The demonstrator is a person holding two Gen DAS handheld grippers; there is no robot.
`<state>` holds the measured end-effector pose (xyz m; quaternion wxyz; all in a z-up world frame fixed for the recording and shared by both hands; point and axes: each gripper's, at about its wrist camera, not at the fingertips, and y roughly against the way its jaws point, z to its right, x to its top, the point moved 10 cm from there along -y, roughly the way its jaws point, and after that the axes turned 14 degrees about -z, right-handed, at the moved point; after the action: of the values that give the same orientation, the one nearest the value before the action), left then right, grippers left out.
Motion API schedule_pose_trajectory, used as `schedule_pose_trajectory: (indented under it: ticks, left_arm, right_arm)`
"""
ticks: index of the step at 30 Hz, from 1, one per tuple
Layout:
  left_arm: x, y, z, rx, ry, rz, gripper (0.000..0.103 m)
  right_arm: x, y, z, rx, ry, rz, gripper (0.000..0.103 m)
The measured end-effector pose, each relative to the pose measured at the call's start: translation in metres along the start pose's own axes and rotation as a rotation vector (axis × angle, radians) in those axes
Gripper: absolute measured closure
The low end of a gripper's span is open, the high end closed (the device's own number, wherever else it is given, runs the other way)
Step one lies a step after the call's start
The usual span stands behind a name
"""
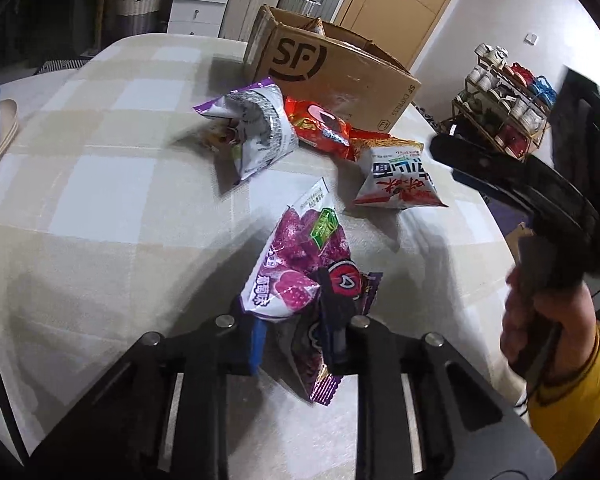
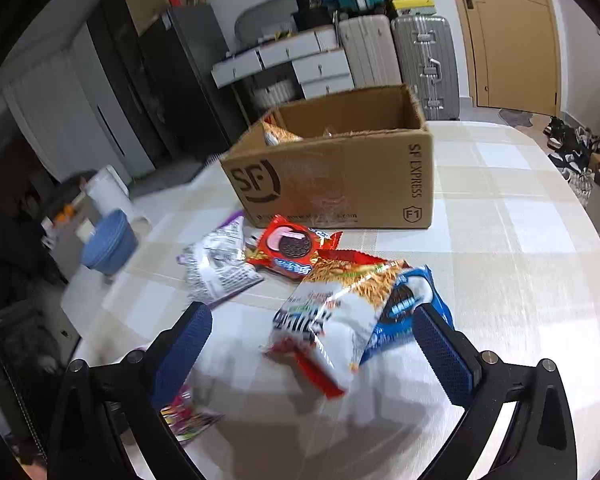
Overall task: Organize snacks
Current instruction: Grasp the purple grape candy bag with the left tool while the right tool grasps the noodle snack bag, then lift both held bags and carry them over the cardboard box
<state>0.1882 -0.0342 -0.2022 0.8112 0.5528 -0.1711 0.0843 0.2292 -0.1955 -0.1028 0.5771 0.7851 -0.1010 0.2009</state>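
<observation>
In the left wrist view my left gripper (image 1: pixel 296 336) is shut on a purple grape-candy bag (image 1: pixel 296 264), crumpled between the pads and lifted off the checked tablecloth (image 1: pixel 100 184); a darker purple packet (image 1: pixel 320 364) hangs under it. My right gripper (image 2: pixel 314 344) is open wide over a white and orange noodle-snack bag (image 2: pixel 328 320), which lies between the fingers untouched. A blue Oreo pack (image 2: pixel 408 312) sits beside its right finger. Beyond lie a red Oreo pack (image 2: pixel 292 248) and a white and purple bag (image 2: pixel 220 268). The open cardboard box (image 2: pixel 332 176) holds some snacks.
Stacked blue bowls (image 2: pixel 108 244) sit at the table's left edge. Suitcases (image 2: pixel 424 60), drawers and a door stand behind the box. A shoe rack (image 1: pixel 504 108) is past the table's right edge. A hand in a yellow sleeve (image 1: pixel 572 380) holds the right gripper.
</observation>
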Motion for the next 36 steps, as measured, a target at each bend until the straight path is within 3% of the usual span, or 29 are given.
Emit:
schedule_pose_trajectory:
  ticks: [8, 11, 16, 17, 23, 36]
  left_arm:
    - [-0.004, 0.010, -0.021, 0.004, 0.026, 0.005, 0.085]
    - [-0.004, 0.012, -0.026, 0.005, 0.033, 0.009, 0.085]
    - [-0.006, 0.012, -0.027, 0.001, 0.034, 0.010, 0.085]
    - [-0.006, 0.012, -0.027, 0.000, 0.035, 0.010, 0.085]
    - [-0.005, 0.011, -0.025, 0.001, 0.037, 0.006, 0.085]
    - [-0.005, 0.021, -0.023, 0.000, 0.051, 0.024, 0.085]
  right_arm:
    - [0.003, -0.044, 0.005, -0.160, 0.050, -0.110, 0.003]
    - [0.003, -0.044, 0.004, -0.189, 0.068, -0.108, 0.018]
    - [0.001, -0.042, 0.003, -0.204, 0.092, -0.106, 0.030]
    - [0.000, -0.042, 0.000, -0.192, 0.104, -0.108, 0.037]
    - [-0.004, -0.029, 0.000, -0.112, 0.068, -0.067, 0.050]
    - [-0.018, 0.019, 0.001, 0.093, -0.042, 0.035, 0.052]
